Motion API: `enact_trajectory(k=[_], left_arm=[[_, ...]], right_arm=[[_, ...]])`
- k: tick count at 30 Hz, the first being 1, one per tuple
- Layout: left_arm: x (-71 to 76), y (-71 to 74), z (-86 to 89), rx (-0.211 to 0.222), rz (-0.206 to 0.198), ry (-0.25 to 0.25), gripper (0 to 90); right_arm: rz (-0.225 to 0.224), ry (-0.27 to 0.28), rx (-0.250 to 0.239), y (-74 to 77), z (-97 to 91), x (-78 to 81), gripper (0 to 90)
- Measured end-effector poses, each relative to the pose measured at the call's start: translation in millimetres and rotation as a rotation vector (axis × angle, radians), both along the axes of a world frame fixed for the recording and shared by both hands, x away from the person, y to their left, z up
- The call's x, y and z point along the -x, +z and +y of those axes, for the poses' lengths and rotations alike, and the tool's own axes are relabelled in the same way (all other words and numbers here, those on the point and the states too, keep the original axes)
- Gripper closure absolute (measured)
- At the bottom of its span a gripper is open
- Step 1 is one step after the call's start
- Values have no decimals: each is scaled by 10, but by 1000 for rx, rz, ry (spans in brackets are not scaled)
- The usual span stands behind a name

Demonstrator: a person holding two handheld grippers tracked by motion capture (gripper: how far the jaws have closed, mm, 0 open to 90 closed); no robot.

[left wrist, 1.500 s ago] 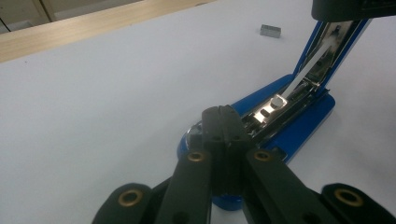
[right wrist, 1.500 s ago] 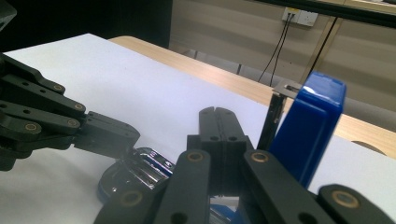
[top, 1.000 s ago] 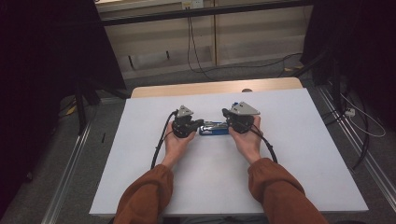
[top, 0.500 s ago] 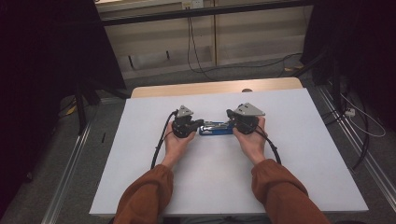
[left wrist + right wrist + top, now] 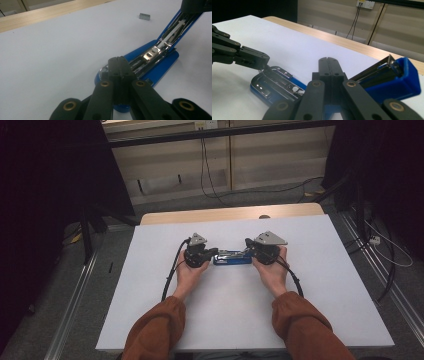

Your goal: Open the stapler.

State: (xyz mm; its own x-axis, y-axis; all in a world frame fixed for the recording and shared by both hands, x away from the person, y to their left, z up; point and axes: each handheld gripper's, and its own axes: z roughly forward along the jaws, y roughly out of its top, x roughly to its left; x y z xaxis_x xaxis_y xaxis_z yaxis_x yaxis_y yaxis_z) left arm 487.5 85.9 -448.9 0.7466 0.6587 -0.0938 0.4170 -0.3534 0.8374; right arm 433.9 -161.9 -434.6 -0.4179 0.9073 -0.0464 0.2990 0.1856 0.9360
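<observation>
White surface (image 5: 150, 285) under us in the high view: the blue stapler (image 5: 232, 258) lies between our left claw (image 5: 212, 253) and right claw (image 5: 248, 251). Left gripper view: our claw (image 5: 121, 60), pressed together, sits on the stapler's base (image 5: 160, 66); a staple strip (image 5: 144, 16) lies beyond the stapler. Right gripper view: our claw (image 5: 328, 60), pressed together, beside the raised arm (image 5: 397, 77).
</observation>
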Motion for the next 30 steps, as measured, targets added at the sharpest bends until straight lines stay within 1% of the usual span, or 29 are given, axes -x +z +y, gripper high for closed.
enact_trajectory(k=[7,15,18,21,22,23,26,28,30], left_arm=[[1,0,1,-1,0,0,900],[0,-1,1,3,1,3,900],[0,-2,1,3,2,3,900],[1,-1,0,3,2,5,900],[2,-3,-2,8,4,7,900],[3,-4,-4,12,4,8,900],[-1,-4,1,9,1,7,900],[-2,-6,1,14,6,7,900],[-2,-6,1,14,6,7,900]], right_arm=[[5,1,9,5,-2,7,900],[9,-3,8,-4,-28,22,900],[16,-11,4,-13,-67,24,900],[14,-14,9,-4,-91,30,900],[13,-18,16,-2,-96,30,900],[9,-24,33,-1,-109,27,900],[22,-38,33,-20,-166,22,900],[30,-47,24,-35,-208,22,900],[31,-48,20,-42,-237,24,900]])
